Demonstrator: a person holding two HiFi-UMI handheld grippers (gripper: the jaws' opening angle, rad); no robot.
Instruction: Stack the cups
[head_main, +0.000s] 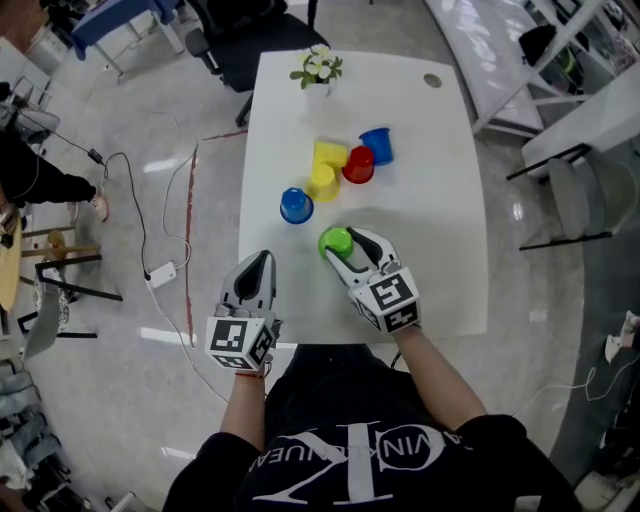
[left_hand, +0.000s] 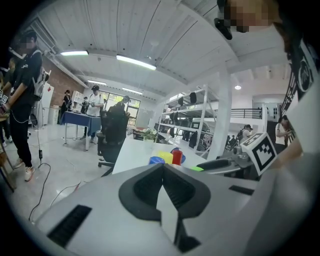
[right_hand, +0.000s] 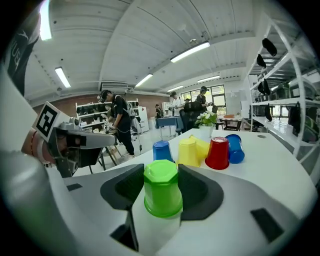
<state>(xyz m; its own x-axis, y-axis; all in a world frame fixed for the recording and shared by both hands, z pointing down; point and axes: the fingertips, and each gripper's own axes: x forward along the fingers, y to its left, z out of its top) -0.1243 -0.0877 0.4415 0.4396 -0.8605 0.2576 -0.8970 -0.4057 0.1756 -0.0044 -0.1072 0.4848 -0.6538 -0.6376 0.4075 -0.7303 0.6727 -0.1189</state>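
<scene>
right gripper (right_hand: 162, 172): clamped on upturned green plastic cup (right_hand: 162, 192), faceted base up | left gripper (left_hand: 162, 172): clenched, empty | ahead of right gripper: cup cluster (head_main: 354, 166), glossy, on smooth white bench (head_main: 440, 200)

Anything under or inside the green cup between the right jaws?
The green plastic cup is mouth-down in the right gripper, above the white table. Only bare tabletop shows round its rim; its opaque wall hides the inside and the spot beneath.
</scene>
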